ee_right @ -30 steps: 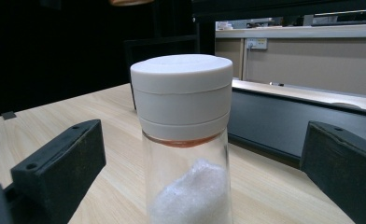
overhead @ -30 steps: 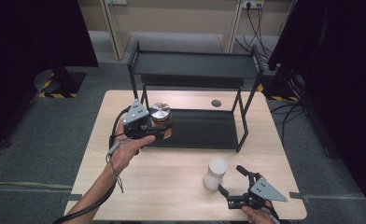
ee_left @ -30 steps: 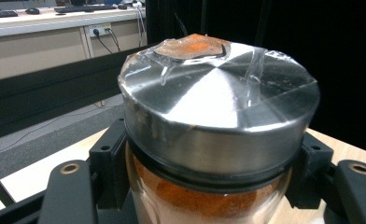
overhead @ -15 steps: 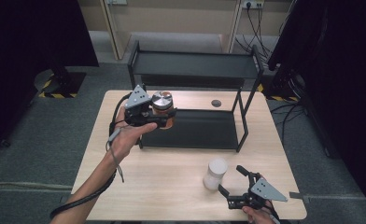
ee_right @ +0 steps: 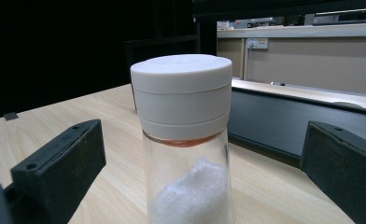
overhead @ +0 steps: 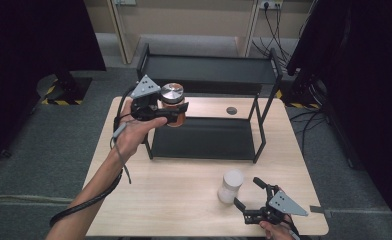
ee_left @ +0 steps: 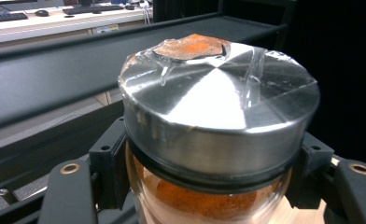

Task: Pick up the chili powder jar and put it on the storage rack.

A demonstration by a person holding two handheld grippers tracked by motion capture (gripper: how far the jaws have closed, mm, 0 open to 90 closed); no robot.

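Spice jar (overhead: 173, 103) with a metal lid sits clamped in the left gripper (overhead: 156, 111), raised beside the black rack (overhead: 209, 70); the right gripper (overhead: 256, 202) gapes empty near a white-capped jar (overhead: 231, 185)

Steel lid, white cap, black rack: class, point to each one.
Steel lid (ee_left: 218, 100), left gripper view, on its flat top.
White cap (ee_right: 181, 88), right gripper view, on its side wall.
Black rack (overhead: 209, 67), high view, on its top shelf.
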